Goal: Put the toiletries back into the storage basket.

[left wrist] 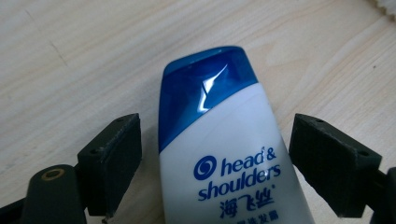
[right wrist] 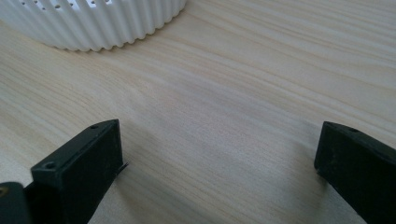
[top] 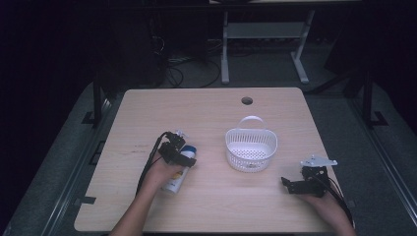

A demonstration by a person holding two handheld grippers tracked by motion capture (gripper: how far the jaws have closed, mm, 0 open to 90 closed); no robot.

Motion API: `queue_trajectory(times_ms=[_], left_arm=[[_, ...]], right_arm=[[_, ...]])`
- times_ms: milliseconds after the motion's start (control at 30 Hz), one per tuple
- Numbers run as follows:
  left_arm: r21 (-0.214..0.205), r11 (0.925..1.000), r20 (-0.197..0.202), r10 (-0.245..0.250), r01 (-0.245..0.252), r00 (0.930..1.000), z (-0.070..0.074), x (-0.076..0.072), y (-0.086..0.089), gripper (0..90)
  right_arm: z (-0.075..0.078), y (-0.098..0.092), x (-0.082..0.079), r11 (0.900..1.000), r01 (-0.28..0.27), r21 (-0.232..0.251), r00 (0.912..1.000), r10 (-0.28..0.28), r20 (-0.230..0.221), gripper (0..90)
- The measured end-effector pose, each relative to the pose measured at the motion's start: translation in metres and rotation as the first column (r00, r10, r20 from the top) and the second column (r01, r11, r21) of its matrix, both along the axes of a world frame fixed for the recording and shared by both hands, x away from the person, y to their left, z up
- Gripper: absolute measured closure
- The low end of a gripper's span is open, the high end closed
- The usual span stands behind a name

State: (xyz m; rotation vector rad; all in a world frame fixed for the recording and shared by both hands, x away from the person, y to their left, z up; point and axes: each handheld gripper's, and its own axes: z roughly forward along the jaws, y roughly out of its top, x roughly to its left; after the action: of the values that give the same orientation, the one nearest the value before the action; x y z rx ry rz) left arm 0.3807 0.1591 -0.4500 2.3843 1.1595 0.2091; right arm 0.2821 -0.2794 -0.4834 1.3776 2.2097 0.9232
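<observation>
Currently my left gripper [top: 183,153] straddles the shampoo bottle [top: 180,173], jaws wide and not pressing.

High view: the bottle lies flat on the table [top: 211,206], left of centre, with the white basket [top: 251,149] well apart to its right and bare wood towards every edge. My right gripper [top: 290,186] rests near the right edge. Left gripper view: a gap shows between each pad and the bottle [left wrist: 224,154]. Right gripper view: my right jaws stand wide over bare wood; the basket wall [right wrist: 93,23] lies ahead.
</observation>
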Motion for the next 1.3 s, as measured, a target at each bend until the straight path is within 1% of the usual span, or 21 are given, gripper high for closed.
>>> queue_trajectory(times_ms=[67, 167, 267, 433, 500, 533, 633, 733, 900, 1133, 1200, 1300], left_arm=[[0.010, 1.0000, -0.004, -0.002, 0.002, 1.0000, -0.001, 0.001, 0.000, 18.2], [0.001, 1.0000, -0.004, 0.002, -0.002, 1.0000, 0.000, 0.002, 0.000, 21.3], [0.011, 0.9999, -0.005, 0.005, -0.005, 1.0000, 0.001, 0.001, 0.000, 23.6], [0.043, 0.9991, 0.007, 0.003, -0.003, 1.0000, 0.000, -0.001, -0.004, 23.8], [0.064, 0.9979, 0.016, -0.014, 0.013, 0.9998, 0.000, -0.002, -0.006, 24.2], [0.068, 0.9975, 0.017, -0.020, 0.019, 0.9996, 0.001, -0.003, -0.007, 29.0], [0.078, 0.9966, 0.022, -0.029, 0.027, 0.9993, 0.001, -0.003, -0.007, 30.5], [0.077, 0.9965, 0.024, -0.033, 0.031, 0.9992, 0.001, -0.003, -0.007, 32.0], [0.085, 0.9955, 0.016, -0.043, 0.041, 0.9990, 0.002, -0.002, -0.008, 33.5], [0.065, 0.9956, 0.009, -0.069, 0.068, 0.9976, 0.003, -0.002, -0.007, 34.3], [0.057, 0.9958, 0.014, -0.072, 0.071, 0.9973, 0.005, -0.003, -0.007, 34.4], [0.040, 0.9967, 0.034, -0.071, 0.070, 0.9969, 0.010, -0.004, -0.004, 34.6]], right_arm=[[0.000, 0.000, 0.000, 1.0000, 0.000, 0.000, 1.0000, 0.000, 0.000, 0.6], [0.000, 0.000, 0.000, 1.0000, 0.000, 0.000, 1.0000, 0.000, 0.000, 0.5], [0.000, 0.000, 0.000, 1.0000, 0.000, 0.000, 1.0000, 0.000, 0.000, 0.5], [0.000, 0.000, 0.000, 1.0000, 0.000, 0.000, 1.0000, 0.000, 0.000, 0.6], [0.000, 0.000, 0.000, 1.0000, 0.000, 0.000, 1.0000, 0.000, 0.000, 0.5], [0.000, 0.000, 0.000, 1.0000, 0.000, 0.000, 1.0000, 0.000, 0.000, 0.6], [0.000, 0.000, 0.000, 1.0000, 0.000, 0.000, 1.0000, 0.000, 0.000, 0.6], [0.000, 0.000, 0.000, 1.0000, 0.000, 0.000, 1.0000, 0.000, 0.000, 0.6], [0.000, 0.000, 0.000, 1.0000, 0.000, 0.000, 1.0000, 0.000, 0.000, 0.6], [0.000, 0.000, 0.000, 1.0000, 0.000, 0.000, 1.0000, 0.000, 0.000, 0.5], [0.000, 0.000, 0.000, 1.0000, 0.000, 0.000, 1.0000, 0.000, 0.000, 0.6], [0.000, 0.000, 0.000, 1.0000, 0.000, 0.000, 1.0000, 0.000, 0.000, 0.6]])
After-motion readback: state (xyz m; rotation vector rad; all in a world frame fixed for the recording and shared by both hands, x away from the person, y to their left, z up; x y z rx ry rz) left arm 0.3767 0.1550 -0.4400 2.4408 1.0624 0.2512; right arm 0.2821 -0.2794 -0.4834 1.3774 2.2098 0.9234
